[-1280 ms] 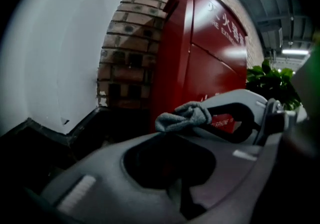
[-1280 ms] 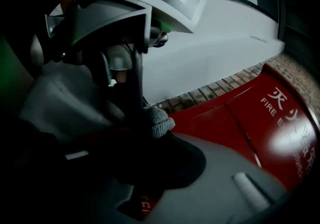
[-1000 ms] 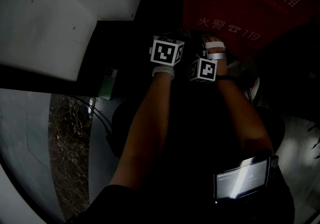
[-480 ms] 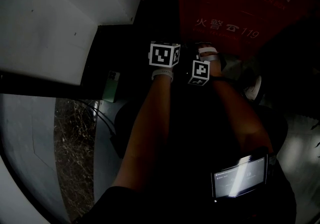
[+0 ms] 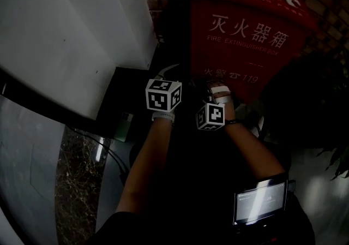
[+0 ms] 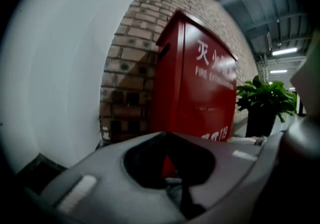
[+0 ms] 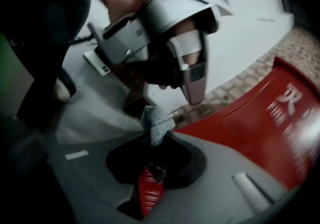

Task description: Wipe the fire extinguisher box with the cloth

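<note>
Arm pose: both my forearms reach forward and down, side by side, towards the lower front of the fire extinguisher box (image 5: 245, 36).
Left tongs (image 6: 165, 135): jaws closed tip to tip, with nothing between them. They aim at the box's left front edge.
Right tongs (image 7: 159, 135): jaws clamped on the grey cloth (image 7: 156, 122), a small tuft standing up past the tips.
Cloth position: near the red box, just right of my left tongs. I cannot confirm contact with the box.
Box: red, upright against the brick wall (image 6: 127, 83), door closed, contents not visible.
Pot (image 6: 261, 122): dark, right of the box, holding a green plant (image 6: 265, 99).
Surroundings: white wall (image 5: 71, 36) on the left; a lit screen (image 5: 260, 201) near me, lower right.
</note>
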